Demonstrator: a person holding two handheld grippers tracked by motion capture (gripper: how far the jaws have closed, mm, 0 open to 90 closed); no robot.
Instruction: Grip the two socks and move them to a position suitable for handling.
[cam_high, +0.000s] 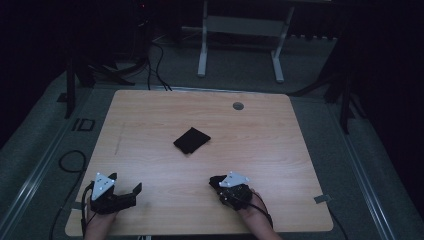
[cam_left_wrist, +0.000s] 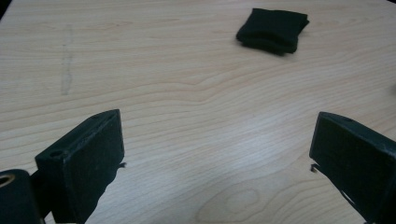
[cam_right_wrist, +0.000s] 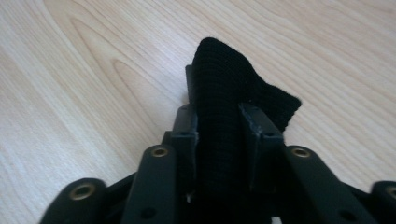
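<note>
Right gripper view: black knit cloth (cam_right_wrist: 224, 107) pinched between the jaws of the right gripper (cam_right_wrist: 219, 123), centre frame — to be set down flat. Folded cloth (cam_high: 192, 140) at table (cam_high: 280, 150) centre. Left gripper (cam_left_wrist: 217, 149) agape, nothing held — kept clear.

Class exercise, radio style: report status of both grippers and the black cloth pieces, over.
Left gripper open, empty. Right gripper clamped on black knit cloth. Folded black cloth mid-table, untouched. Nothing in the way, over.
</note>
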